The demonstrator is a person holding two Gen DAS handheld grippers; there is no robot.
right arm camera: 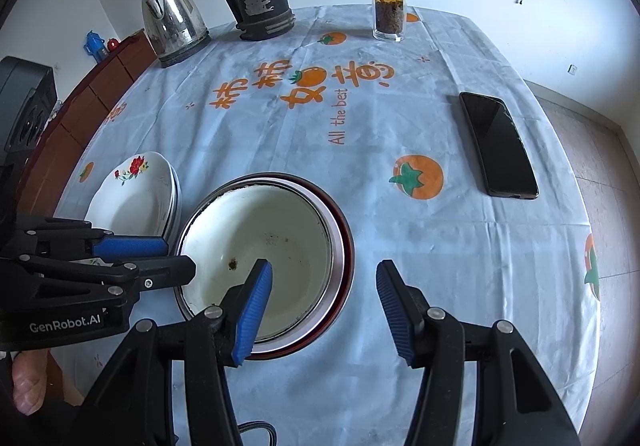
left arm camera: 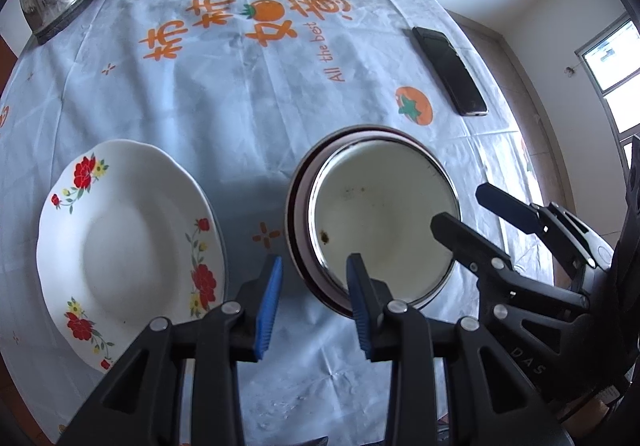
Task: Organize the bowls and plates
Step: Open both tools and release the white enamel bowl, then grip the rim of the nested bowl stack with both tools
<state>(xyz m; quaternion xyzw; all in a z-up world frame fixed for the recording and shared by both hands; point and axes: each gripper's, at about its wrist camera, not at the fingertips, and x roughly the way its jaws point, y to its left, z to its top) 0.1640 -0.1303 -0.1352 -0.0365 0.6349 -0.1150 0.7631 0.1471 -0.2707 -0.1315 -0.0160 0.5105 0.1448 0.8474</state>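
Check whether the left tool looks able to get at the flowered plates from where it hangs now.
Probably yes. The left tool hangs open over the nested bowls' near rim, and the flowered plates lie just beside it on the tablecloth, with nothing between. The right tool is on the far side.

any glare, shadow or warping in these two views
Left wrist view: strong fisheye bending of the table edge, bright blown-out window, a soft shadow between the floral plate and the bowl. Right wrist view: same warping, glare on the kettle, everything sharp.
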